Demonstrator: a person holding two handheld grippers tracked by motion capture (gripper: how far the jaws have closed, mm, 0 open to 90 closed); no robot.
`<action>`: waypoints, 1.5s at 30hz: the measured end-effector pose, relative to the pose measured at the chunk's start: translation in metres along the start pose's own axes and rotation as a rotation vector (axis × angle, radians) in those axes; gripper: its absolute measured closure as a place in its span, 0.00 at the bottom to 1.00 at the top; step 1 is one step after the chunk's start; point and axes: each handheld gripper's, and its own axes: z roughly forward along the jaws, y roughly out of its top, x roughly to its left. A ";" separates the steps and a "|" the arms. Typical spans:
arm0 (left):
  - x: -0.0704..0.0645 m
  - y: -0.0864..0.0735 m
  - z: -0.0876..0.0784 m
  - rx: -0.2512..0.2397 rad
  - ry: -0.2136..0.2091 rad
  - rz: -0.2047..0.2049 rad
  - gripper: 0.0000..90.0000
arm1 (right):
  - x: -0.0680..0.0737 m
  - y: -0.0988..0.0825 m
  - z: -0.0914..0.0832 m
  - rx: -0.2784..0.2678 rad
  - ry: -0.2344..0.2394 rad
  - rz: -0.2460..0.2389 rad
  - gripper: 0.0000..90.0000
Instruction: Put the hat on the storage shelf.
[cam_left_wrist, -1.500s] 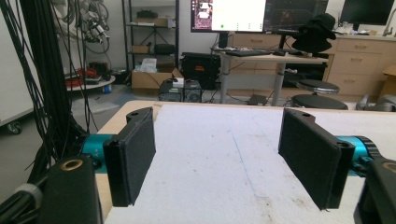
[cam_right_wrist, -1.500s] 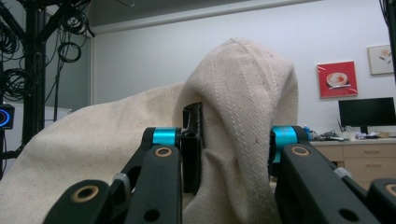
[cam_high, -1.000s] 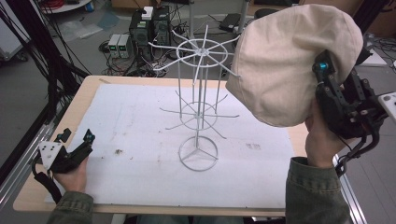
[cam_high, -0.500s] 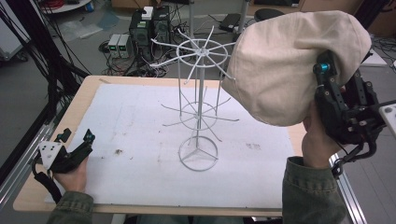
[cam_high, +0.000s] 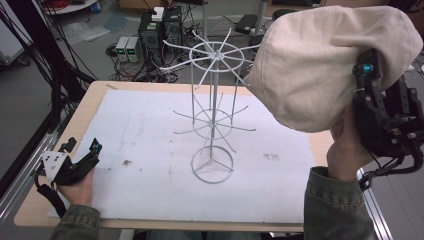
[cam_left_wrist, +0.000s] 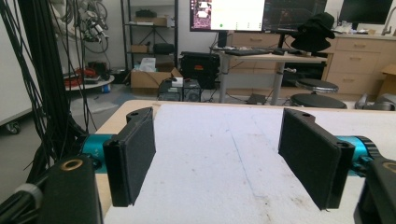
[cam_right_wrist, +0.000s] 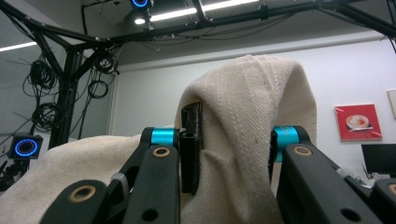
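A beige cloth hat (cam_high: 320, 65) hangs in the air at the right, held up by my right gripper (cam_high: 372, 80), which is shut on a fold of its fabric (cam_right_wrist: 238, 154). The hat's left edge is level with the top ring of a white wire stand (cam_high: 214, 110) in the middle of the table, close beside its spokes. My left gripper (cam_high: 82, 152) rests near the table's front left corner, open, with nothing between its black pads (cam_left_wrist: 133, 154).
A white sheet (cam_high: 150, 150) covers the wooden table (cam_high: 95, 97). Computers and cables (cam_high: 155, 30) sit on the floor beyond the far edge. Black frame posts with cables (cam_high: 30, 60) stand at the left. A metal rail (cam_high: 372, 210) runs along the right side.
The hat and my right gripper have shifted slightly up and right. The left gripper has not moved.
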 end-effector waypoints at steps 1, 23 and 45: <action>0.000 0.000 0.000 0.001 0.001 0.000 0.31 | 0.001 0.000 0.000 -0.007 0.000 0.002 0.79; 0.000 0.000 0.000 0.000 -0.002 -0.004 0.31 | -0.015 0.000 0.015 0.084 0.098 0.253 0.78; 0.001 0.000 0.001 -0.001 -0.002 -0.015 0.31 | -0.025 -0.090 0.016 0.477 0.160 0.273 0.76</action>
